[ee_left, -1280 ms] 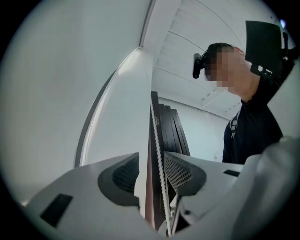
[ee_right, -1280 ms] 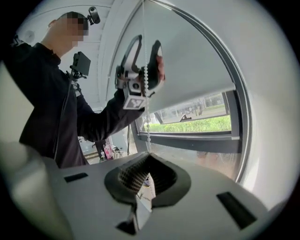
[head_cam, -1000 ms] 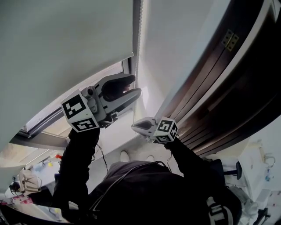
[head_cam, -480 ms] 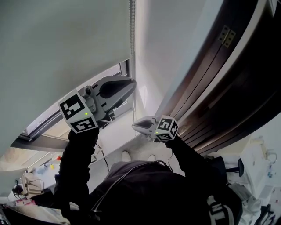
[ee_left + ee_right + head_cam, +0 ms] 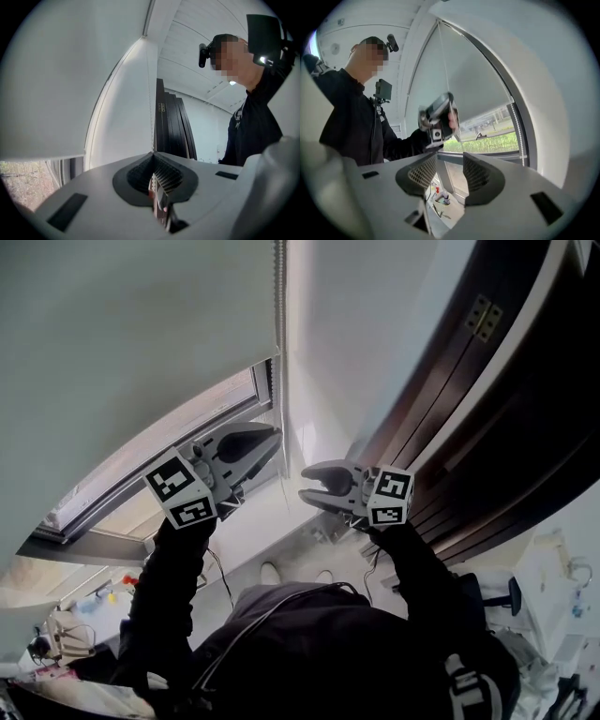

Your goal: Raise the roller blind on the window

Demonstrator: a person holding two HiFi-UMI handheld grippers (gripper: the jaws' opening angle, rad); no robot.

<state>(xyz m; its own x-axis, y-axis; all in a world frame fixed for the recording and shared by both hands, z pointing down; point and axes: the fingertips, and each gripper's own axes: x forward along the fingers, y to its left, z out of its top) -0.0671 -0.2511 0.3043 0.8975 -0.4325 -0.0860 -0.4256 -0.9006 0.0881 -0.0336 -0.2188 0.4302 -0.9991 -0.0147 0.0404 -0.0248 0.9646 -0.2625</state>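
Observation:
The pale grey roller blind point(image 5: 131, 352) covers the upper part of the window point(image 5: 187, 432). Its bead chain point(image 5: 279, 296) hangs down along the blind's right edge. My left gripper point(image 5: 275, 435) is shut on that chain, and in the left gripper view the beads point(image 5: 152, 180) sit pinched between the dark pads. My right gripper point(image 5: 309, 486) is just right of the chain and a little lower. Its jaws are opening and nothing is between them point(image 5: 446, 171). The right gripper view shows the left gripper point(image 5: 449, 105) holding the chain point(image 5: 443, 51) in front of the blind point(image 5: 473, 89).
Dark brown door panels point(image 5: 487, 427) with a brass hinge point(image 5: 481, 315) stand to the right of the white wall strip point(image 5: 347, 343). The person's black sleeves reach up from below. Green grass point(image 5: 487, 143) shows through the uncovered lower glass.
The left gripper went from open beside the chain to shut on it. The right gripper, shut before, has opened and shifted up and to the right, away from the chain.

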